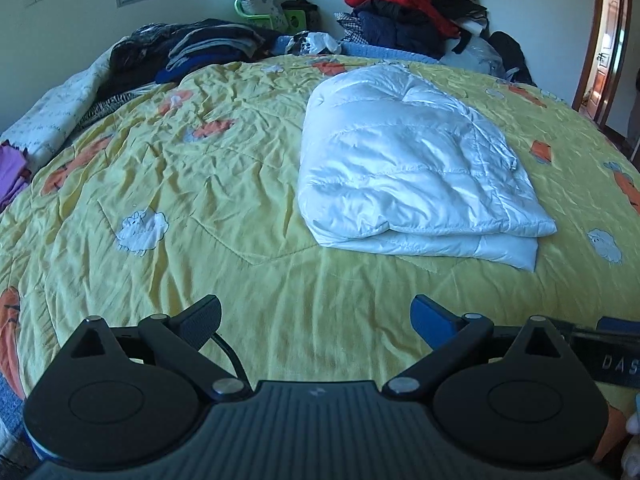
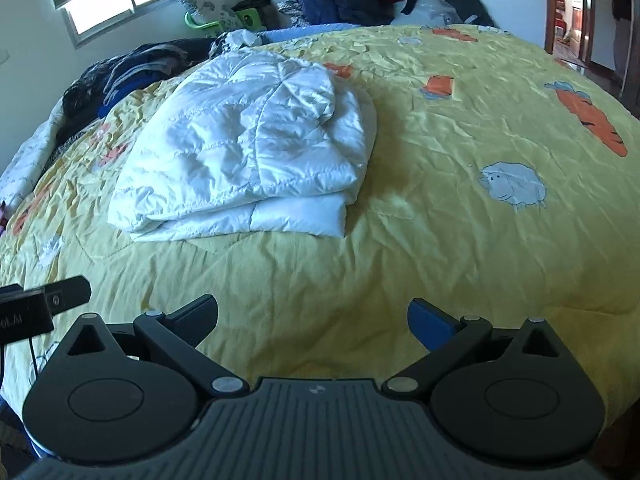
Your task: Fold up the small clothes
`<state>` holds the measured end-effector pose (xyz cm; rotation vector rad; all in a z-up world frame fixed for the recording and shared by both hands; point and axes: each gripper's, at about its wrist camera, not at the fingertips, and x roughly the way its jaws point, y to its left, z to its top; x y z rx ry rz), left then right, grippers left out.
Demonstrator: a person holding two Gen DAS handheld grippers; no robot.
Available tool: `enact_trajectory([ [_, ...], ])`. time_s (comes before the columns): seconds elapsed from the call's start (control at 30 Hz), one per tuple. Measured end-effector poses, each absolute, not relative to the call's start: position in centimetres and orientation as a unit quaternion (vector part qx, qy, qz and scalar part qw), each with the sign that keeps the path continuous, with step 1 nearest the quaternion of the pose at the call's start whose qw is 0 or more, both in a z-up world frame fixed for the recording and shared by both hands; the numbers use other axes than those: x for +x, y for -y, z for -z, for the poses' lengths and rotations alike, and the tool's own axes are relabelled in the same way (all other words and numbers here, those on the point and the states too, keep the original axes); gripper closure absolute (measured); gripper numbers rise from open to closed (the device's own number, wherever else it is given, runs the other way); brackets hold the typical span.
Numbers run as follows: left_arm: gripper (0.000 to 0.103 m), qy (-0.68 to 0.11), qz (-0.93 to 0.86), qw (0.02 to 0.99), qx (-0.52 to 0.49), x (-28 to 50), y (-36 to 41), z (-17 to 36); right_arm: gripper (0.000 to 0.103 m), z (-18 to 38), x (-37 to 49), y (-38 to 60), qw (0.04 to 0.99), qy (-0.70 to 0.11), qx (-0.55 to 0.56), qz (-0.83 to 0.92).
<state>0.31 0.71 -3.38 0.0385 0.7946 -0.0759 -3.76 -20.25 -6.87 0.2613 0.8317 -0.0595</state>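
Observation:
A white puffy quilted jacket (image 1: 408, 168) lies folded into a thick rectangle on the yellow bedspread (image 1: 200, 184). It also shows in the right wrist view (image 2: 248, 148), left of centre. My left gripper (image 1: 316, 322) is open and empty, low over the near part of the bed, well short of the jacket and to its left. My right gripper (image 2: 312, 322) is open and empty, near the bed's front edge, short of the jacket and to its right. Each gripper's side shows at the edge of the other view.
A pile of dark folded clothes (image 1: 200, 48) lies at the far left of the bed. A heap of red and dark jackets (image 1: 412, 8) sits at the far right. Purple cloth (image 1: 12, 176) lies at the left edge. An open doorway (image 1: 604, 48) is on the right.

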Motion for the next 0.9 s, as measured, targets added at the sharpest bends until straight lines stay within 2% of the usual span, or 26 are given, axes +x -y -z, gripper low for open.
enact_trajectory([
  [0.43,0.001,-0.396,0.036,0.917,0.022,1.2,-0.1,3.7,0.000,6.9,-3.1,19.2,0.911,-0.402,0.096,0.003],
  [0.9,0.001,-0.407,0.038,0.912,0.026,2.4,0.6,4.1,0.000,7.0,-2.2,20.8,0.909,-0.398,0.125,0.012],
])
